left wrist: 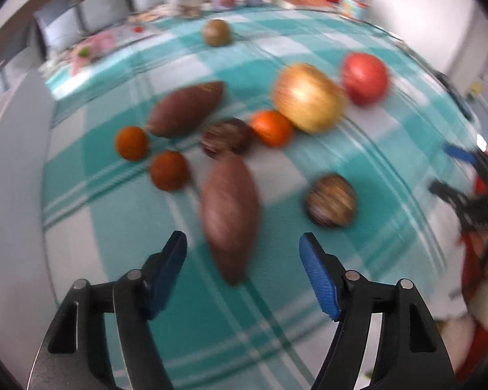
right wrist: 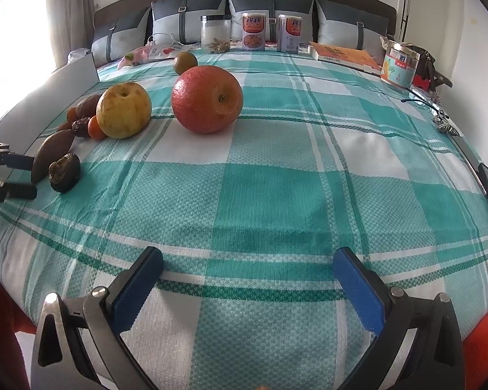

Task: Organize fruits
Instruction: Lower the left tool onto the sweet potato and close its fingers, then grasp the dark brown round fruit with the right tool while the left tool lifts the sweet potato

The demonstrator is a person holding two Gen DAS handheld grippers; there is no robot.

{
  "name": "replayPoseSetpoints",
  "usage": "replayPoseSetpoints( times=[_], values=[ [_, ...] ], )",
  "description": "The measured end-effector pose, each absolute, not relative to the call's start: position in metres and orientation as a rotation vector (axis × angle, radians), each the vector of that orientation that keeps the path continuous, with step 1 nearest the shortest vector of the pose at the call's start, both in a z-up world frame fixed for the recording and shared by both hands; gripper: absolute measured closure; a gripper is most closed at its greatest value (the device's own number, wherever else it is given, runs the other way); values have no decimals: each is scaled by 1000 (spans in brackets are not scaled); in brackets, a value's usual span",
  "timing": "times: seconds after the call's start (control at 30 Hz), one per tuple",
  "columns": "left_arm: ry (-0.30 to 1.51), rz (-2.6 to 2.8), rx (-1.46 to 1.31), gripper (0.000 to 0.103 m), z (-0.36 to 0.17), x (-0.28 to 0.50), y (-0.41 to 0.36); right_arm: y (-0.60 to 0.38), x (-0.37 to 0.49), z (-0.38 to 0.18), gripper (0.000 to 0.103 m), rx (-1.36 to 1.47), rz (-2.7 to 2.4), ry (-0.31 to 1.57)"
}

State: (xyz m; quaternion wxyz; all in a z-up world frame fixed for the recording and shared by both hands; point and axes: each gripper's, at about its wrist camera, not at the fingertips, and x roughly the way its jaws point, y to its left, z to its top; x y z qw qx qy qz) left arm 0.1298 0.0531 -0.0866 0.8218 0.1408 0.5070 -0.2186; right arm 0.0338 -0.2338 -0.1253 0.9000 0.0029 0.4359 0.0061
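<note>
Left gripper (left wrist: 242, 243): jaws wide, empty, framing the near brown spindle-shaped fruit (left wrist: 229, 217) at lower centre of the left wrist view; its long axis runs nearly vertical in frame, lower tip toward the jaws. Judged best practice: straddle its thick middle across the short axis, closing gently. Right gripper (right wrist: 247, 268): jaws wide, empty, over bare checked cloth (right wrist: 276, 195), well apart from the fruit.
</note>
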Motion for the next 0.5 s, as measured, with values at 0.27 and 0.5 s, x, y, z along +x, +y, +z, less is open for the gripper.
replayPoseSetpoints(
  times=[0.27,0.5],
  values=[
    [1110,-391,165,62,-98,157,50,-235,32,-124,0,7,20,906],
    [1094,-333,23,62,-88,120,79,-235,31,-125,0,9,20,908]
  ],
)
